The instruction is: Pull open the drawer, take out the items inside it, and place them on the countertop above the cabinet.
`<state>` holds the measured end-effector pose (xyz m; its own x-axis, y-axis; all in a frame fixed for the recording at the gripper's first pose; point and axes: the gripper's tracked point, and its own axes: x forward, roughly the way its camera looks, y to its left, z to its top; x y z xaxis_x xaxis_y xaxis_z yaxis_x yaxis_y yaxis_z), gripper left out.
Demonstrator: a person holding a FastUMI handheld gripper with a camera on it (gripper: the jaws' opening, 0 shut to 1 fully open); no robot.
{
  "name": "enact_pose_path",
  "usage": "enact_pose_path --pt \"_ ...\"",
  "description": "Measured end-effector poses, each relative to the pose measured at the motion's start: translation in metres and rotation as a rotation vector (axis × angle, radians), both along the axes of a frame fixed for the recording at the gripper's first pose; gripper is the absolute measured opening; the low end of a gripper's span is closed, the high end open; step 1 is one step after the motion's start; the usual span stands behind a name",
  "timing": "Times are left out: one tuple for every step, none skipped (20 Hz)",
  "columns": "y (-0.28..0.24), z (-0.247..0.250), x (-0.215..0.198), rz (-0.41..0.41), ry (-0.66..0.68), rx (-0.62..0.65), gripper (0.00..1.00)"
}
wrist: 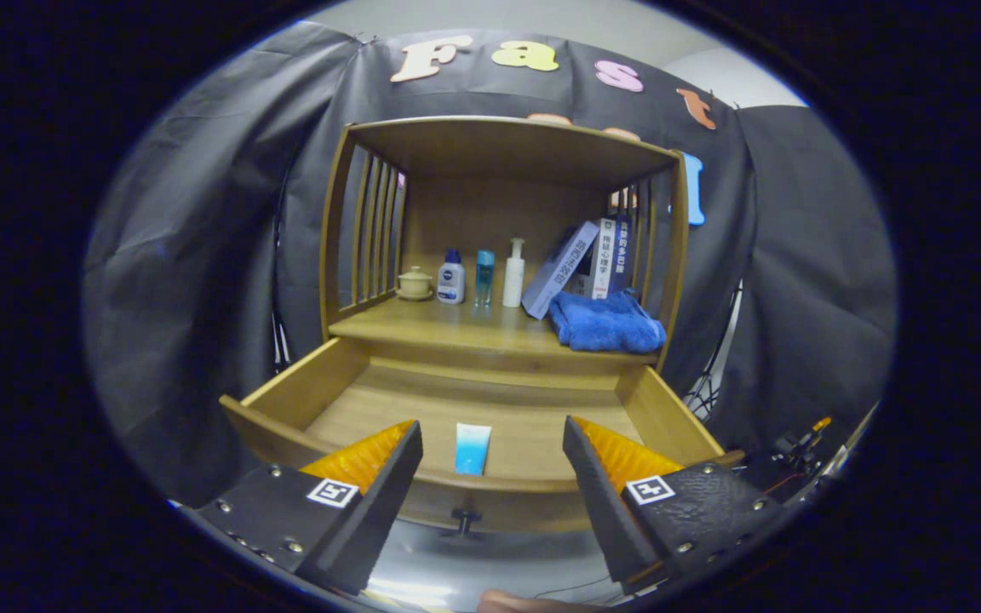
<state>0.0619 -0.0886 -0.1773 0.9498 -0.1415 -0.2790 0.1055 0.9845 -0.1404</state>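
The drawer [473, 417] stands pulled open below the worktop [456, 328] of the wooden cabinet. Inside it, near the front wall, lies a small flat tube [472, 448], pale blue shading to white at its far end, lengthwise front to back. The gripper [490, 460] hovers at the drawer's front, jaws spread wide and holding nothing; the tube sits between and just beyond them. A dark knob [465, 519] projects from the drawer front.

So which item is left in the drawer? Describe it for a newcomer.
Below the wooden cabinet's countertop, the drawer stands pulled open. A small blue tube lies flat near its front wall, just beyond the open gripper, alone in there.
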Motion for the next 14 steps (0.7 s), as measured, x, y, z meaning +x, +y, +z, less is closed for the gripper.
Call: enact_pose_path --pt "0.004 0.003 0.008 0.014 0.019 0.019 0.99" --pt "0.008 0.004 0.015 0.035 0.045 0.036 0.99" --pt "0.015 0.001 0.025 0.056 0.074 0.079 0.99" --pt "0.020 -0.004 0.034 0.070 0.119 0.111 0.99" --pt "0.016 -0.010 0.044 0.069 0.166 0.125 0.99" --pt "0.011 -0.016 0.053 0.054 0.210 0.126 0.99" --pt "0.008 -0.024 0.065 0.048 0.249 0.128 0.99" --pt "0.006 -0.035 0.077 0.052 0.308 0.123 0.99" --pt "0.005 -0.049 0.087 0.070 0.374 0.103 0.99" --pt "0.004 -0.067 0.094 0.075 0.450 0.085 0.99" --pt "-0.003 -0.084 0.096 0.050 0.535 0.069 0.99" --pt "-0.006 -0.100 0.098 0.033 0.622 0.080 0.99" --pt "-0.009 -0.109 0.105 -0.004 0.662 0.107 1.00" --pt "-0.014 -0.121 0.107 -0.041 0.701 0.130 1.00"
